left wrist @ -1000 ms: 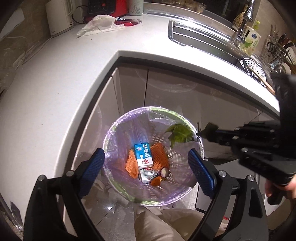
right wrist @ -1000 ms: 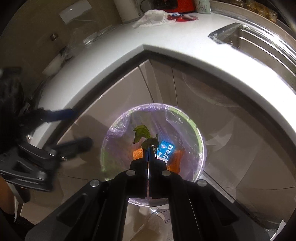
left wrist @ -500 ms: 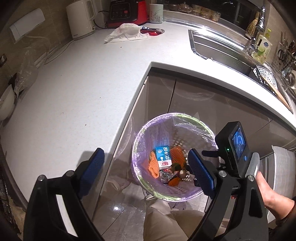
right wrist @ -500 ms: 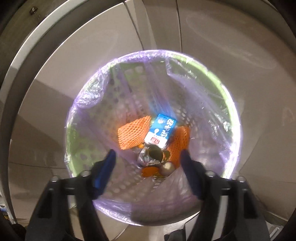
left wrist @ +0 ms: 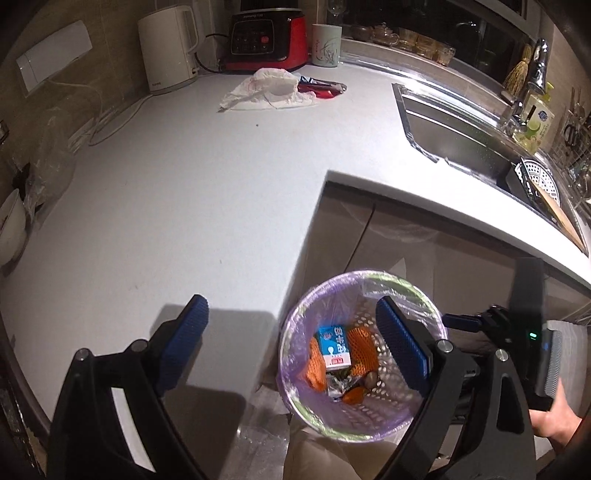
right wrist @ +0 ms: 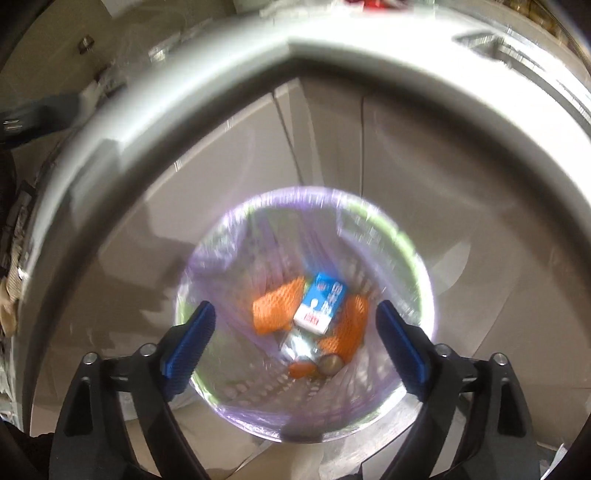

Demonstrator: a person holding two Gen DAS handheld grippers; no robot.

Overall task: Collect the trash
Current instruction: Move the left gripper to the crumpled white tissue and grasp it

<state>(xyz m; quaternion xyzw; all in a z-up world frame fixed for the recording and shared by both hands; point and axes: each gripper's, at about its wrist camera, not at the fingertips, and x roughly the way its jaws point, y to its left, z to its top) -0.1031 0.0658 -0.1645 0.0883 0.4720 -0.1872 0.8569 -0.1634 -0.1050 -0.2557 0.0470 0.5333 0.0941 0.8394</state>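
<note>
A green bin with a purple liner [left wrist: 295, 325] stands on the floor below the counter corner; it also shows in the right wrist view [right wrist: 417, 258], blurred. Inside lie a blue-and-white milk carton [left wrist: 334, 345] [right wrist: 321, 306], orange foam nets [left wrist: 316, 365] [right wrist: 277, 308] and small scraps. My left gripper [left wrist: 291, 343] is open and empty, over the counter edge and the bin's left side. My right gripper [right wrist: 293, 341] is open and empty above the bin; its body shows in the left wrist view [left wrist: 517, 332]. A crumpled white bag [left wrist: 273, 90] and a red wrapper [left wrist: 321, 88] lie far back on the counter [left wrist: 166, 206].
A white kettle [left wrist: 168, 48], a red appliance [left wrist: 267, 35] and a mug [left wrist: 327, 44] stand at the back wall. A sink [left wrist: 461, 136] with a strainer [left wrist: 535, 177] and soap bottle [left wrist: 537, 123] is at the right. Cabinet doors [left wrist: 406, 251] stand behind the bin.
My right gripper opened and let a green leaf fall into the bin, then rose. My left gripper pulled up and leftward, bringing more of the counter into view.
</note>
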